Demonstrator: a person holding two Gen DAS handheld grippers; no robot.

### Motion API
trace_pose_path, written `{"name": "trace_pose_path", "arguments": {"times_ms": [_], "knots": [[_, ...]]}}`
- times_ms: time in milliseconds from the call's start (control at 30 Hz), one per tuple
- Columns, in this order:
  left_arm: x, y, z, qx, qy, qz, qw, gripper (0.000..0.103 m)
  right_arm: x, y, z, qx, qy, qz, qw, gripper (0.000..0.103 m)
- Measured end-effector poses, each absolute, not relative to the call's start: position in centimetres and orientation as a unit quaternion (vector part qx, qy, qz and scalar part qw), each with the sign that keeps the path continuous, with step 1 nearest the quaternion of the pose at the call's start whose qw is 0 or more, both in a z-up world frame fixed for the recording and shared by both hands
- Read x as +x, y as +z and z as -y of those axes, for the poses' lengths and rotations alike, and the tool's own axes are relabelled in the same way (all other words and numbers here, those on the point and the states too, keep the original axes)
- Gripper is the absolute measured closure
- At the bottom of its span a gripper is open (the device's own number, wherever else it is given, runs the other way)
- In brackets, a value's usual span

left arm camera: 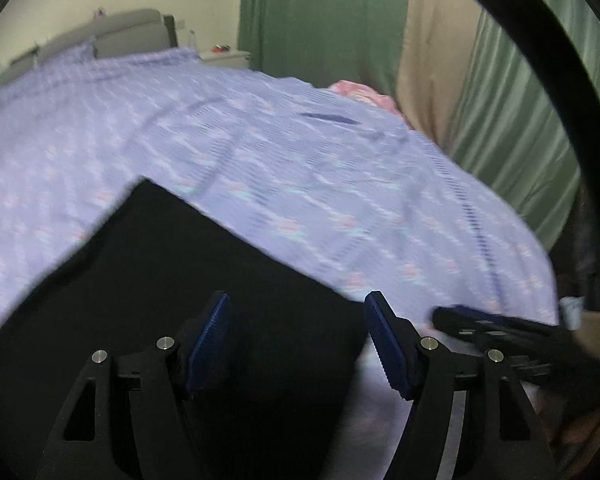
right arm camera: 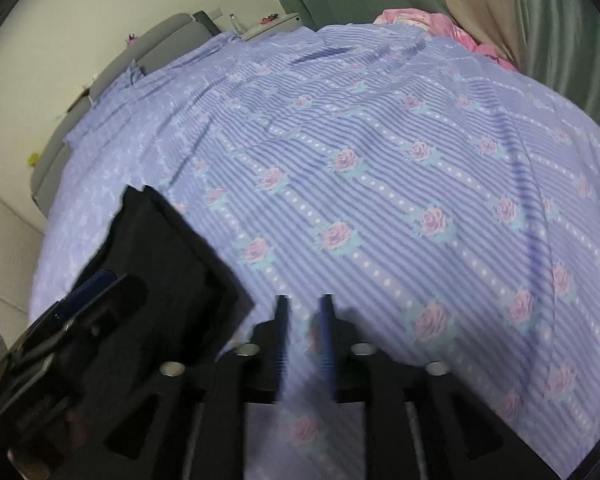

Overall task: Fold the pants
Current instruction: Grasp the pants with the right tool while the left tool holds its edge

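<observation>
Black pants [left arm camera: 160, 260] lie folded into a flat dark block on the lilac bedsheet [left arm camera: 260, 140]. My left gripper [left arm camera: 296, 316] hovers over their right part, jaws wide apart, nothing between the blue pads. In the right wrist view the pants [right arm camera: 172, 240] sit at the lower left, with the left gripper's fingers [right arm camera: 100, 284] over them. My right gripper [right arm camera: 305, 320] is just right of the pants' corner, above bare sheet. Its jaws stand a narrow gap apart and hold nothing. The right gripper's fingers [left arm camera: 480, 320] also show at the right edge of the left wrist view.
The bed is covered by a striped sheet with roses [right arm camera: 380, 160]. A pink cloth [right arm camera: 440, 24] lies at its far edge. Green curtains [left arm camera: 320, 20] hang behind, with a grey headboard [right arm camera: 160, 36] and a nightstand [left arm camera: 224, 56] at the far left.
</observation>
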State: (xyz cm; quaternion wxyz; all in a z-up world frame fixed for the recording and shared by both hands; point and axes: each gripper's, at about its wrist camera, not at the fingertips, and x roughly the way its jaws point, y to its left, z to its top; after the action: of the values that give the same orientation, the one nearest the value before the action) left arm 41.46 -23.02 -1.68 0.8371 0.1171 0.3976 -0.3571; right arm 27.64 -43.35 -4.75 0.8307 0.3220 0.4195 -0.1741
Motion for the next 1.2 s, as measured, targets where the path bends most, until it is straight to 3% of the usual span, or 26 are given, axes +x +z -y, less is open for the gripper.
{"name": "trace_pose_path", "arguments": {"times_ms": [300,600,700,733,800,833,1033,1200], "knots": [[49.2,0.1,18.1,0.21,-0.333,-0.379,0.838,0.034,30.2,-5.2,39.0,0.339,-0.14,-0.412,0.834,0.055],[59.6,-3.6,20.6,0.225,-0.332,-0.437,0.805,0.034,32.9,-6.6,37.0,0.37,-0.212,-0.417,0.803,0.055],[61.5,-5.0,21.8,0.212,-0.34,-0.46,0.792,0.04,33.0,-7.0,36.7,0.377,-0.235,-0.423,0.79,0.055],[61.7,-5.7,22.4,0.212,-0.354,-0.474,0.778,0.046,33.1,-7.1,36.7,0.379,-0.231,-0.423,0.79,0.055],[62.0,-6.7,23.3,0.206,-0.369,-0.499,0.756,0.073,33.3,-7.2,36.5,0.385,-0.22,-0.419,0.793,0.055],[62.0,-6.8,23.3,0.201,-0.367,-0.504,0.756,0.093,33.4,-7.2,36.4,0.384,-0.222,-0.418,0.793,0.055],[60.7,-3.7,22.8,0.168,-0.395,-0.459,0.778,0.096,33.0,-7.4,37.0,0.391,-0.236,-0.416,0.786,0.055],[61.0,-6.3,24.8,0.219,-0.396,-0.48,0.751,0.095,33.2,-8.2,37.3,0.394,-0.241,-0.418,0.782,0.055]]}}
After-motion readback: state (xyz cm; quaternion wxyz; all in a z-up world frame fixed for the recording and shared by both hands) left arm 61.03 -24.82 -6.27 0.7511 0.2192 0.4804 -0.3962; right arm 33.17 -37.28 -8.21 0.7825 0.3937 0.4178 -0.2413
